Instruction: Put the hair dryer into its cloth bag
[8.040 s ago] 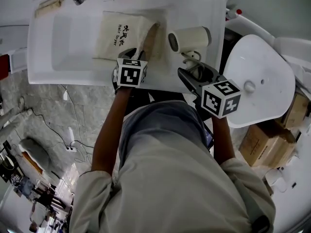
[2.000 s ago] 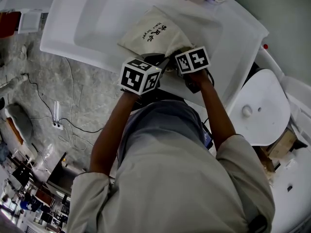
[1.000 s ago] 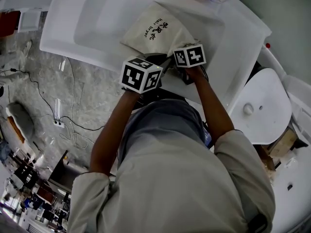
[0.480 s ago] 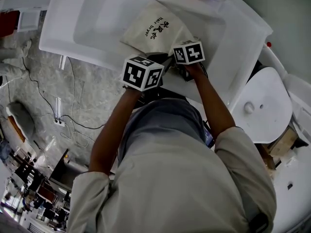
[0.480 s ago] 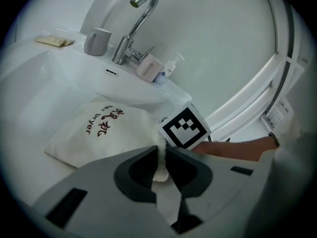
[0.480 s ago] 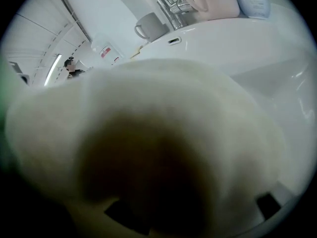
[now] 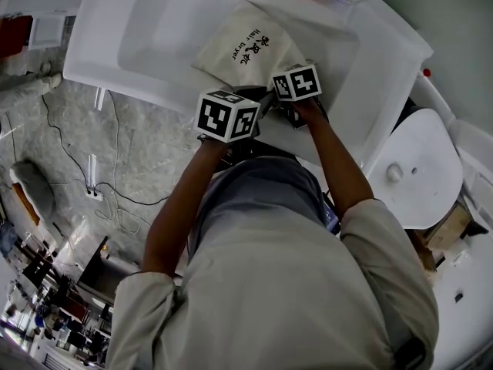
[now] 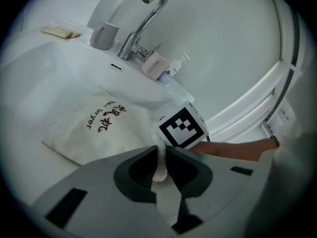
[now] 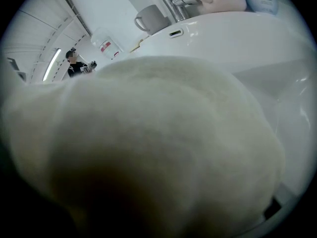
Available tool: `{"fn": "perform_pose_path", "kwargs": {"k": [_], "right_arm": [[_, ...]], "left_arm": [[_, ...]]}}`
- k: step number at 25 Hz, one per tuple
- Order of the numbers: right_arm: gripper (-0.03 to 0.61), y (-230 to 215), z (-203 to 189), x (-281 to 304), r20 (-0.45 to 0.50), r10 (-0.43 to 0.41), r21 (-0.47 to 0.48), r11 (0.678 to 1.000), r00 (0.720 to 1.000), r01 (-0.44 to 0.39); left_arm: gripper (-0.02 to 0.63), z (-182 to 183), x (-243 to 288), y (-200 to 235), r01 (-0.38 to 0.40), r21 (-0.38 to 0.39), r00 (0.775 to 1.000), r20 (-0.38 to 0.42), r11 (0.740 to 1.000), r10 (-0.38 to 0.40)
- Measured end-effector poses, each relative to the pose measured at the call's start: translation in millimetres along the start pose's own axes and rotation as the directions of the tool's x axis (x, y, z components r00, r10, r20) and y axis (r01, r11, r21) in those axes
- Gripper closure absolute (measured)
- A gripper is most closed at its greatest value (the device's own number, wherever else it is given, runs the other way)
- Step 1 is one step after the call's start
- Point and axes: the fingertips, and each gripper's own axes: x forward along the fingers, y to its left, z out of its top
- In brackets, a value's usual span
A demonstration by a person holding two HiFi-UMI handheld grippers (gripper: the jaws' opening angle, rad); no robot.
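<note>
Left gripper (image 8: 161, 155) pinches the mouth hem of the cream cloth bag (image 7: 243, 48) with dark lettering; right gripper (image 7: 295, 85) sits at the opening.

My left jaws stand nearly together on a fold of cloth. Cream cloth fills the right gripper view, so I cannot tell how those jaws stand. The bag lies by the front edge of the white washbasin (image 7: 139, 29). No hair dryer shows, so I judge it is inside the bulge. I would hold the hem raised and taut and push along the bag's length.
</note>
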Motion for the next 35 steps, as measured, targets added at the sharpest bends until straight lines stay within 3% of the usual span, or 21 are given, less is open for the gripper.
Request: {"fn": "perform_pose_path", "kwargs": {"k": [4, 22, 32, 35], "right_arm": [[0.33, 0.8, -0.7, -1.1, -0.005, 0.051, 0.041, 0.998, 0.999, -0.051], [0.33, -0.8, -7.5, -30.8, -0.022, 0.03, 0.039, 0.999, 0.999, -0.03], [0.33, 1.4, -17.3, -54.2, 0.02, 0.012, 0.056, 0.998, 1.0, -0.013], [0.333, 4.7, -18.5, -60.5, 0.036, 0.026, 0.057, 0.998, 0.999, -0.028]], "left_arm": [[0.558, 1.3, 2.0, 2.3, 0.028, -0.058, 0.999, 0.023, 0.998, -0.027], [0.549, 2.5, 2.5, 3.9, -0.052, -0.05, 0.996, 0.073, 0.997, 0.056], [0.548, 2.1, -2.9, -1.2, -0.082, -0.052, 0.989, 0.116, 0.995, 0.087], [0.549, 3.5, -9.2, -5.2, -0.123, -0.018, 0.982, 0.139, 0.992, 0.124]]}}
